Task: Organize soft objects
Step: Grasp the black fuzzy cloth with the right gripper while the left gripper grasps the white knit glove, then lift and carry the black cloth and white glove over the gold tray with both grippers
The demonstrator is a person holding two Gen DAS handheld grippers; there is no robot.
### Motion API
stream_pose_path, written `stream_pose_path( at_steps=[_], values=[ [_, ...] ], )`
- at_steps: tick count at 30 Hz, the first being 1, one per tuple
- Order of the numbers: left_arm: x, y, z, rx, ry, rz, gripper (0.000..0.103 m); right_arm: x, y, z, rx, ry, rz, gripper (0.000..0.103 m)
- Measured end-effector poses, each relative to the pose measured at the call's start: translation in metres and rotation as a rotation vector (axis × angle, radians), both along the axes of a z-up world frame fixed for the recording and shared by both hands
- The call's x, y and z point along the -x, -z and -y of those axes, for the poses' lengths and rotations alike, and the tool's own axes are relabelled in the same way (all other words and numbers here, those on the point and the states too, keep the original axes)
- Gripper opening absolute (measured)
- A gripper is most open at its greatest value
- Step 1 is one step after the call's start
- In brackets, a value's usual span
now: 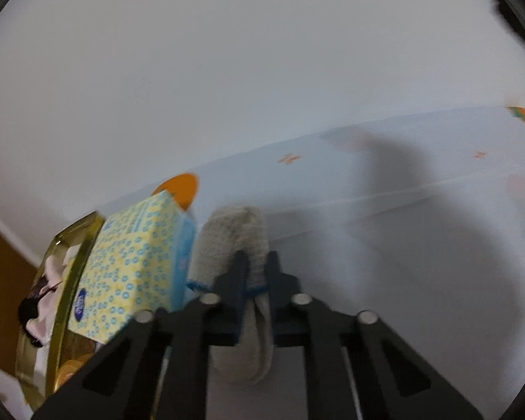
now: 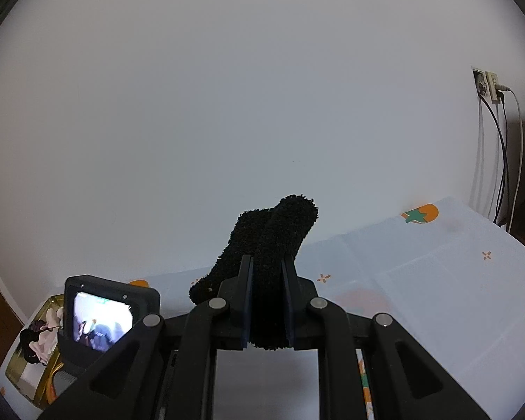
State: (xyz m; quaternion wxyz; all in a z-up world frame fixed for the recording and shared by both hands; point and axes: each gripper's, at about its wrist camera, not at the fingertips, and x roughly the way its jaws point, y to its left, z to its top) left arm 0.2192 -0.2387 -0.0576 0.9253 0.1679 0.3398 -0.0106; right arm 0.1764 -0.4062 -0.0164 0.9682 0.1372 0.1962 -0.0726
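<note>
My left gripper (image 1: 256,262) is shut on a grey sock (image 1: 232,236) with a blue stitched line; the sock sticks up between the fingers and hangs below them. My right gripper (image 2: 266,262) is shut on a black fuzzy sock (image 2: 280,231), held up above the table. A yellow tissue pack with blue rings (image 1: 136,269) sits just left of the grey sock, resting on a gold-rimmed clear container (image 1: 66,280). The container also shows in the right wrist view (image 2: 35,346), with white and dark soft items inside.
The table has a pale blue cloth with orange fruit prints (image 2: 437,297). A white wall stands behind. A wall socket with hanging cables (image 2: 490,87) is at the far right. The left gripper's back with its small screen (image 2: 101,322) shows at the lower left.
</note>
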Motion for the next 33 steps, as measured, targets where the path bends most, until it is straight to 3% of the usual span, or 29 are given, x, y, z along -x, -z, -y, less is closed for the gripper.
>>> stream_pose_path(
  at_steps=[4, 9, 11, 13, 15, 20, 25, 27, 29, 33],
  values=[
    [0.023, -0.005, 0.020, -0.043, 0.036, 0.070, 0.004, 0.000, 0.001, -0.001, 0.001, 0.005, -0.003, 0.017],
    [0.028, -0.018, 0.023, -0.099, -0.022, 0.175, 0.015, 0.003, 0.000, -0.003, -0.005, 0.011, -0.006, 0.017],
    [0.021, -0.021, 0.017, -0.109, -0.075, 0.189, 0.038, 0.002, 0.000, -0.004, -0.011, 0.008, -0.012, 0.017],
    [0.010, -0.020, 0.005, -0.098, -0.146, 0.170, 0.048, 0.000, 0.000, -0.004, -0.010, 0.005, -0.014, 0.017],
    [0.002, -0.015, -0.004, -0.087, -0.195, 0.142, 0.049, -0.001, 0.000, -0.005, -0.005, 0.002, -0.014, 0.017],
    [-0.027, 0.012, -0.009, -0.094, -0.205, -0.059, 0.052, -0.001, 0.000, -0.004, -0.012, 0.002, -0.020, 0.017],
    [-0.035, 0.011, -0.017, -0.082, -0.252, -0.050, 0.070, -0.006, 0.002, 0.003, -0.026, -0.002, -0.031, 0.017],
    [-0.035, 0.011, -0.018, -0.060, -0.239, -0.056, 0.064, -0.007, 0.002, 0.005, -0.024, -0.001, -0.031, 0.017],
    [-0.031, 0.011, -0.016, -0.018, -0.186, -0.073, 0.041, -0.007, 0.001, 0.003, -0.022, 0.001, -0.027, 0.017],
    [-0.021, 0.007, -0.015, 0.027, -0.140, -0.071, 0.031, -0.004, 0.001, 0.003, -0.018, 0.014, -0.019, 0.017]
  ],
)
